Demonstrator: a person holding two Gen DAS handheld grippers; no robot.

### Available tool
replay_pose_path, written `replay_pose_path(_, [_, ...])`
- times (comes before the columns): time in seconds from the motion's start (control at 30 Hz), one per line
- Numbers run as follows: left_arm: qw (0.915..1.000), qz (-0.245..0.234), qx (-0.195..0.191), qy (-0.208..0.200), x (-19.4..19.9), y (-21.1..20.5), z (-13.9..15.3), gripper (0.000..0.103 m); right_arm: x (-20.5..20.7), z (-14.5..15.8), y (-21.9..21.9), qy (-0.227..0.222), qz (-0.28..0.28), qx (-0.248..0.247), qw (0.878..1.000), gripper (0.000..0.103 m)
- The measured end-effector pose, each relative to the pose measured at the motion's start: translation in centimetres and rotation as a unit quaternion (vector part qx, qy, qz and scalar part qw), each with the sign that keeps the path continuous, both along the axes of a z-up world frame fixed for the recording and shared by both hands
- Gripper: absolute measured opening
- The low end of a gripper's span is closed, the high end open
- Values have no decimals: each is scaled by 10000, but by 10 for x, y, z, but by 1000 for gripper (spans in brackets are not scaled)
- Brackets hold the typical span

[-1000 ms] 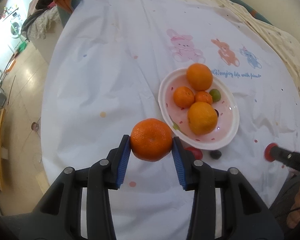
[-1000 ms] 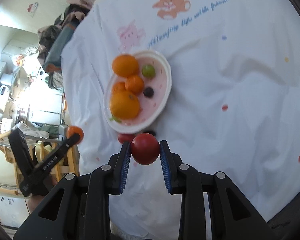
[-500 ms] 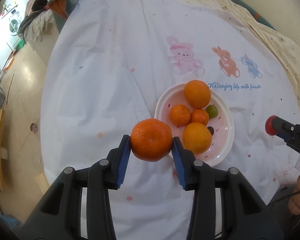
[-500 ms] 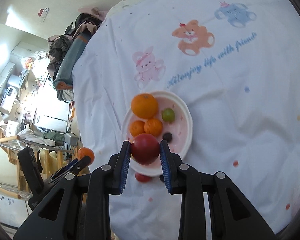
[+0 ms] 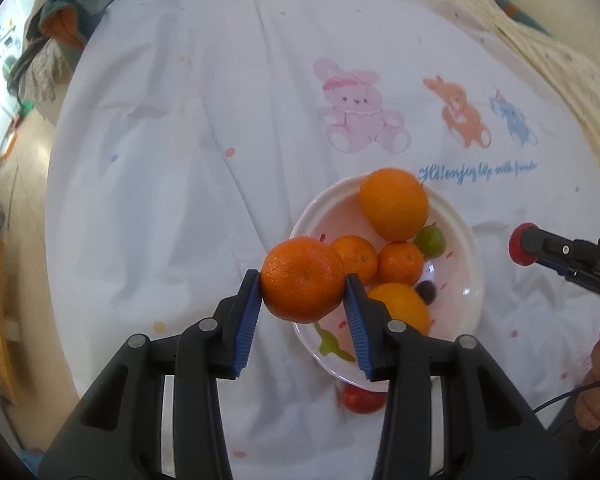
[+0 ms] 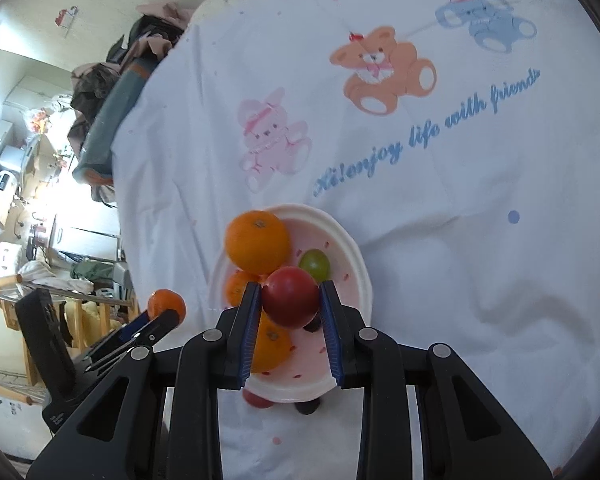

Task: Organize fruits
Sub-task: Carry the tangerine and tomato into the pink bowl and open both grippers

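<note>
My left gripper [image 5: 303,286] is shut on an orange mandarin [image 5: 302,279], held above the near-left rim of the white bowl [image 5: 470,240]. The bowl holds a large orange [image 5: 393,203], two small mandarins [image 5: 400,262], a green grape [image 5: 430,241], a dark grape [image 5: 426,291] and another orange [image 5: 404,305]. My right gripper [image 6: 290,300] is shut on a red round fruit [image 6: 290,297] over the bowl [image 6: 358,264]. In the right wrist view the left gripper [image 6: 166,312] shows at the left with its mandarin. A red fruit [image 5: 362,399] lies on the cloth in front of the bowl.
The table wears a white cloth [image 5: 180,140] printed with bears and blue writing. A dark grape [image 6: 306,406] lies on the cloth by the bowl's near rim. Piled clothes [image 6: 112,92] sit off the far left edge. A person's hand [image 5: 598,384] shows at the right.
Both grippers have moved forward over the table with their fruits; the bowl has slid closer under each. The mandarin now overlaps the bowl's rim, the red fruit hangs over its middle.
</note>
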State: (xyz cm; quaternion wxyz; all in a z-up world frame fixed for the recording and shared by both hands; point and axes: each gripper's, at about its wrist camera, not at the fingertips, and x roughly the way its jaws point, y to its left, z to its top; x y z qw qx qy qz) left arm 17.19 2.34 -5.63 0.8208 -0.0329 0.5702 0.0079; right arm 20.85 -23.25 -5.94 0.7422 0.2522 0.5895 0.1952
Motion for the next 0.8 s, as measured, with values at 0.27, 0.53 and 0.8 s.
replay_pose_path(0.27, [9990, -175, -274, 322, 5, -8, -22, 38, 2, -36, 12, 217, 247, -182, 9993, 31])
replay_pose_path(0.53, [9956, 29, -599, 720, 11, -1, -44, 39, 2, -53, 20, 448, 367, -395, 9975, 31])
replay_pose_path(0.8, [9959, -98, -410, 795, 9, -8, -44, 46, 2, -55, 17, 539, 273, -362, 9975, 37])
